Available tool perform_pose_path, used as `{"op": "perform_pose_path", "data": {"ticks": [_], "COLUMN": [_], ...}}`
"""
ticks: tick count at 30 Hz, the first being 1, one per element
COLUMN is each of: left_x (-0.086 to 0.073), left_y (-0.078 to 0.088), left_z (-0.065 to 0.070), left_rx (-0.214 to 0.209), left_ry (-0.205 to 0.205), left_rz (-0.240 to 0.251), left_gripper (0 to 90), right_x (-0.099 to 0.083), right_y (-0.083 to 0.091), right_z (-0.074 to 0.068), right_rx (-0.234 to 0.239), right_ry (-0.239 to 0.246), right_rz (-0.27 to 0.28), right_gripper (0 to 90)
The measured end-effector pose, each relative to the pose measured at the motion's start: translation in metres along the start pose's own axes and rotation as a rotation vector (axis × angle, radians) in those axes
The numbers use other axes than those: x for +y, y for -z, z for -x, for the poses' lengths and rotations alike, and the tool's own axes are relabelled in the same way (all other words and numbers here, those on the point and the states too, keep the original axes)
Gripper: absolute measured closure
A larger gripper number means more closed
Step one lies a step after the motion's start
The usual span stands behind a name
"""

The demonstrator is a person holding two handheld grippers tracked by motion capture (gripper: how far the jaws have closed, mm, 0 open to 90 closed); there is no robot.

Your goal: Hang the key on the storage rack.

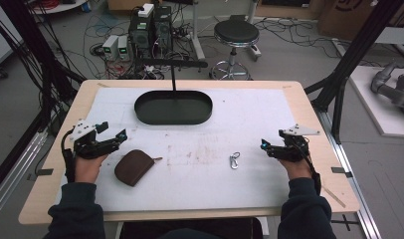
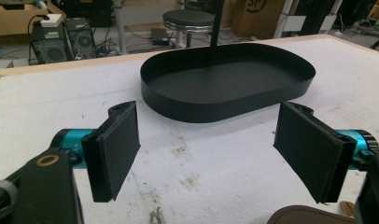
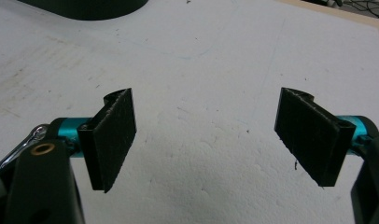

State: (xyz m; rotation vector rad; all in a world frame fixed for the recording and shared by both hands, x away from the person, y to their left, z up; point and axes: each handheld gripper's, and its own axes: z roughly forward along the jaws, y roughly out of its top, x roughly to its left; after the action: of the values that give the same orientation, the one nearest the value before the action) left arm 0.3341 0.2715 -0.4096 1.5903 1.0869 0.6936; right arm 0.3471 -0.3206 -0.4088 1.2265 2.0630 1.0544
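Observation:
A brown zip pouch (image 1: 134, 167) lies on the white mat, front left of centre. Just to its left my left gripper (image 1: 114, 130) is open and holds nothing; in the left gripper view its pads (image 2: 114, 151) stand wide apart, with the pouch's edge (image 2: 309, 215) at the bottom right. A small silver snap clip (image 1: 234, 160) lies right of centre. To the clip's right my right gripper (image 1: 272, 139) is open over bare mat with nothing between its pads (image 3: 110, 140). The clip (image 3: 34, 134) peeks out behind its left jaw.
A black oval tray (image 1: 173, 119) sits at the back middle of the mat, with nothing in it; it appears ahead in the left gripper view (image 2: 215, 109). A thin black pole (image 1: 173, 79) rises behind it. Beyond the table stand a stool (image 1: 236, 34) and computer boxes.

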Motion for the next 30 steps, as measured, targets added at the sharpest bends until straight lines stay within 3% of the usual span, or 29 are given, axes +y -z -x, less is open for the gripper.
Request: {"op": "perform_pose_path", "data": {"ticks": [9,13,20,24,28,30], "left_x": [0.0,0.0,-0.001,-0.002,-0.002,-0.003], "left_y": [-0.001,0.0,0.001,-0.001,-0.001,-0.002], "left_z": [-0.001,-0.001,0.004,0.005,0.004,0.003], "left_rx": [0.007,0.005,-0.009,-0.015,-0.009,-0.007], "left_ry": [0.011,0.006,-0.013,-0.02,-0.017,-0.018], "left_rz": [-0.004,-0.007,-0.012,-0.023,-0.028,-0.036], "left_gripper": [21.9,22.0,23.2,23.3,23.8,24.1], "right_x": [-0.001,0.0,0.005,0.007,0.008,0.008], "right_y": [0.002,0.002,-0.002,-0.007,-0.017,-0.021], "right_z": [-0.001,-0.004,-0.022,-0.033,-0.044,-0.047], "right_rx": [0.025,0.057,0.171,0.222,0.291,0.32], "right_ry": [0.003,0.014,0.055,0.078,0.128,0.129], "right_rz": [0.008,0.0,-0.045,-0.057,-0.102,-0.128], "right_gripper": [21.0,29.9,48.1,53.2,57.9,59.4]}}
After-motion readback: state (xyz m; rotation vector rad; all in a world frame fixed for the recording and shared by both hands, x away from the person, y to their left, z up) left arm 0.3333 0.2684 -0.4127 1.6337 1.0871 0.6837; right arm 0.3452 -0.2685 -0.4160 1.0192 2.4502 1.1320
